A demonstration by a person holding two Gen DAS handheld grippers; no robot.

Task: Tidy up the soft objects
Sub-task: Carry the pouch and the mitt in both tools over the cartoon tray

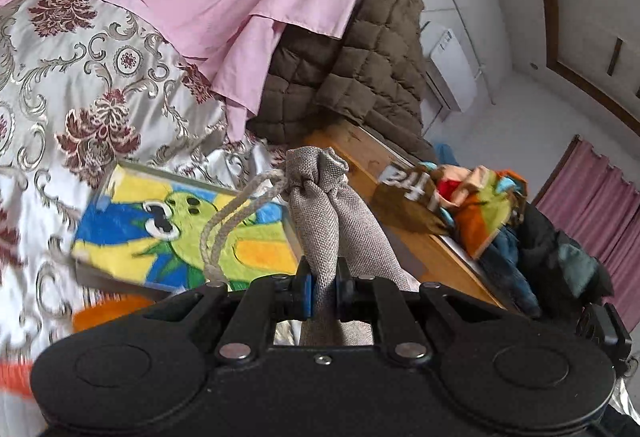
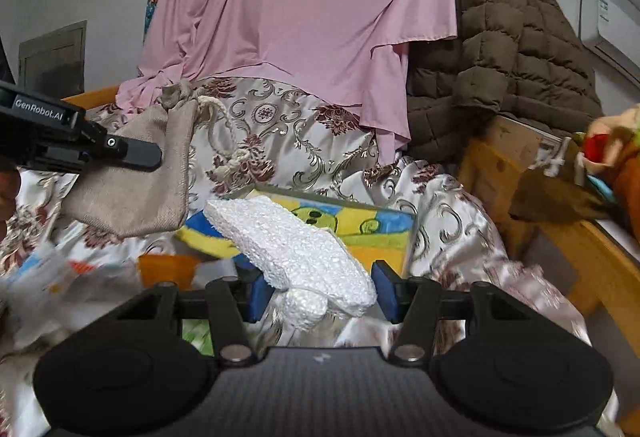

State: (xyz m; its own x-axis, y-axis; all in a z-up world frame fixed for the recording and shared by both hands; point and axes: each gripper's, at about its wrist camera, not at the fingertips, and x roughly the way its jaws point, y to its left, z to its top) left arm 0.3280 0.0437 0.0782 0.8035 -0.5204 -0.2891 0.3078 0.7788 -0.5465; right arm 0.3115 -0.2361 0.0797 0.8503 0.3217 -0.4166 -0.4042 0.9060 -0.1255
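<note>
Bedroom scene: bed [image 2: 328,141] under a floral satin cover, pink sheet [image 2: 304,5] and brown quilted coat [image 2: 512,45] draped over the stack behind, wooden bed frame [image 2: 492,165] at right.

Left gripper [image 1: 323,287]: fingers clenched on the grey linen drawstring pouch [image 1: 340,213], pinching a thin fold of cloth near its middle. Pouch is held in the air over the bed; cord loop [image 1: 232,221] dangles free. Right wrist view shows the same pouch hanging from the left fingers at far left.

Right gripper [image 2: 320,293]: fingers part-spread around a white foam chunk [image 2: 296,241]. Left pad looks to be touching the foam, right pad seems just clear of it. Cannot tell if the grip is firm.

Below both sits a colourful cartoon-print box [image 1: 176,229] on the cover, with some orange item [image 2: 168,265] beside it. A multicoloured plush [image 1: 476,209] sits on the frame edge.

Risks:
- Foam could slip or rotate out, since contact looks one-sided and the piece is irregular. Squeezing harder may crumble it.
- Pouch is held by a small fold, so a quick swing could pull the cloth out.
- Loose cord could snag on the box corner or on the right fingers.
- Satin cover is slick, so anything dropped may slide.

Readable text: "GenRobot.AI" on the left gripper body. The plush carries a tag with white characters, not legible.
</note>
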